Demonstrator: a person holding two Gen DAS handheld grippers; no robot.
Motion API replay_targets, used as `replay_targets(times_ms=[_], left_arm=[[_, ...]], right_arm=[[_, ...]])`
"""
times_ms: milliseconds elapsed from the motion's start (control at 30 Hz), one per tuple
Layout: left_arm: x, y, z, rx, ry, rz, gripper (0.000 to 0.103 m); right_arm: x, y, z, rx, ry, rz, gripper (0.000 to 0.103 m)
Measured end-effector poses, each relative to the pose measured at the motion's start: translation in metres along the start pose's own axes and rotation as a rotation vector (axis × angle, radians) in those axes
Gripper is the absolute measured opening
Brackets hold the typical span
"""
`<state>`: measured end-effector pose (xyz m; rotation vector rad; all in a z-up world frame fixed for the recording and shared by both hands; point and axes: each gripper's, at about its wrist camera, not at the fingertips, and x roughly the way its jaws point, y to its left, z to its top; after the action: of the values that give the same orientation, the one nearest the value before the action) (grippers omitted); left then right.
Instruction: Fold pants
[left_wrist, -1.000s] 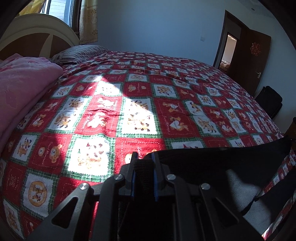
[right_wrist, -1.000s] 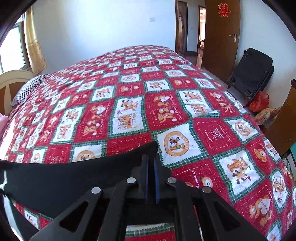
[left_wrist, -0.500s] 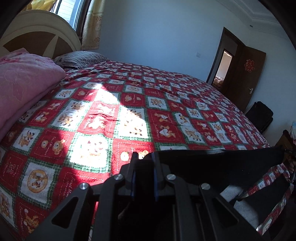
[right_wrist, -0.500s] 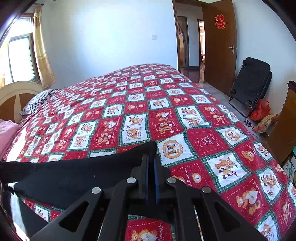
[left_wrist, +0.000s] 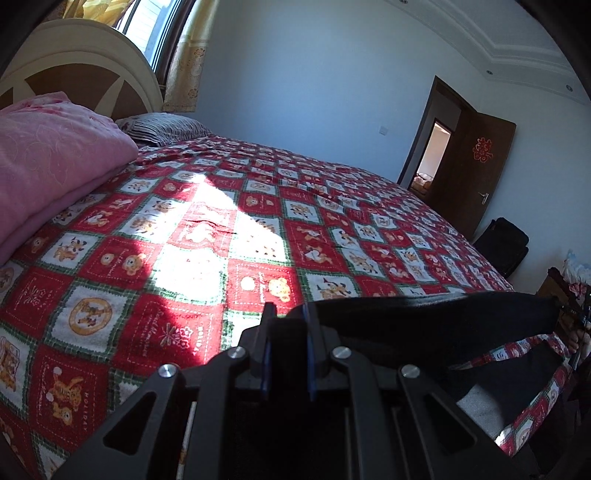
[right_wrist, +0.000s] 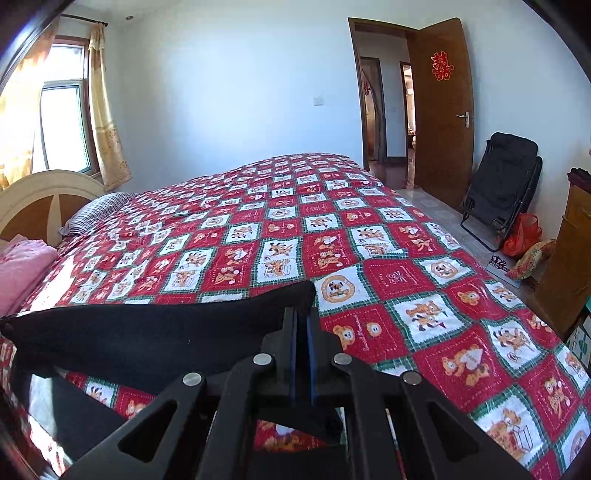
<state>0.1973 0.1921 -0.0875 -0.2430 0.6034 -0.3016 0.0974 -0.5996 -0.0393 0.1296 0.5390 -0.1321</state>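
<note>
Pants (right_wrist: 147, 332) stretched above near edge of bed (right_wrist: 406, 295), each end pinched in left gripper (left_wrist: 288, 317) and right gripper (right_wrist: 302, 314) jaws. Risk: thin grip slips, cloth sags and folds crooked.

The pants (right_wrist: 155, 332) are hanging stretched between the two grippers above the near edge of the quilt (right_wrist: 332, 236) — left gripper (left_wrist: 286, 325) clamping one end, right gripper (right_wrist: 303, 325) the other. The quilt is covering the bed. At the bed's head, the folded blanket (left_wrist: 48, 166) is lying beside the pillow (left_wrist: 162, 127), both before the headboard (left_wrist: 74, 62). The folding chair (right_wrist: 502, 181) is leaning against the wall right of the door (right_wrist: 443, 110).
</note>
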Motion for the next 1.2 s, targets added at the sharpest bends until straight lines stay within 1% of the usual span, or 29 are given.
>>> replay_targets(times_ms=[33, 233, 333, 533, 700, 767, 833, 867, 900, 967, 1000, 1033, 1067, 1100, 1133, 1167, 1200], left_arm=[[-0.002, 0.001, -0.004, -0.003, -0.003, -0.002, 0.015], [-0.016, 0.006, -0.037, -0.012, -0.005, -0.017, 0.015], [-0.019, 0.013, -0.054, -0.021, 0.009, -0.017, 0.015], [-0.014, 0.018, -0.081, 0.003, 0.053, 0.001, 0.015], [-0.019, 0.02, -0.088, 0.003, 0.03, 0.0, 0.017], [-0.023, 0.017, -0.09, 0.023, 0.019, 0.009, 0.017], [-0.026, 0.013, -0.093, 0.053, 0.012, 0.026, 0.018], [-0.027, 0.012, -0.094, 0.068, 0.009, 0.037, 0.023], [-0.028, 0.011, -0.095, 0.08, 0.007, 0.049, 0.025], [-0.031, 0.009, -0.096, 0.096, 0.002, 0.061, 0.025], [-0.033, 0.007, -0.097, 0.107, 0.001, 0.067, 0.026], [-0.034, 0.006, -0.097, 0.12, -0.001, 0.076, 0.028], [-0.035, 0.004, -0.098, 0.133, -0.004, 0.091, 0.034], [-0.036, 0.003, -0.098, 0.145, -0.006, 0.103, 0.043], [-0.036, 0.002, -0.098, 0.153, -0.006, 0.11, 0.046], [-0.037, 0.002, -0.098, 0.156, -0.004, 0.116, 0.051], [-0.038, 0.002, -0.099, 0.154, -0.003, 0.122, 0.056]], right_arm=[[-0.004, -0.001, -0.004, -0.016, 0.001, 0.017, 0.004], [-0.029, -0.013, -0.031, -0.058, -0.015, 0.053, 0.004], [-0.041, -0.017, -0.045, -0.098, -0.014, 0.065, 0.004], [-0.049, -0.019, -0.076, -0.188, 0.055, 0.035, 0.004], [-0.049, -0.026, -0.097, -0.218, 0.122, -0.002, 0.004], [-0.052, -0.03, -0.102, -0.222, 0.136, -0.017, 0.004], [-0.053, -0.036, -0.105, -0.21, 0.172, -0.034, 0.005], [-0.054, -0.042, -0.107, -0.199, 0.187, -0.046, 0.005], [-0.059, -0.046, -0.108, -0.191, 0.177, -0.058, 0.005], [-0.071, -0.056, -0.104, -0.164, 0.147, -0.081, 0.007], [-0.077, -0.059, -0.101, -0.148, 0.13, -0.093, 0.012], [-0.085, -0.062, -0.097, -0.122, 0.099, -0.109, 0.033], [-0.095, -0.061, -0.091, -0.091, 0.062, -0.108, 0.05], [-0.101, -0.057, -0.087, -0.073, 0.035, -0.092, 0.073], [-0.108, -0.049, -0.082, -0.067, 0.004, -0.071, 0.074], [-0.111, -0.031, -0.077, -0.093, -0.019, -0.052, 0.074], [-0.111, -0.016, -0.075, -0.128, -0.021, -0.043, 0.074]])
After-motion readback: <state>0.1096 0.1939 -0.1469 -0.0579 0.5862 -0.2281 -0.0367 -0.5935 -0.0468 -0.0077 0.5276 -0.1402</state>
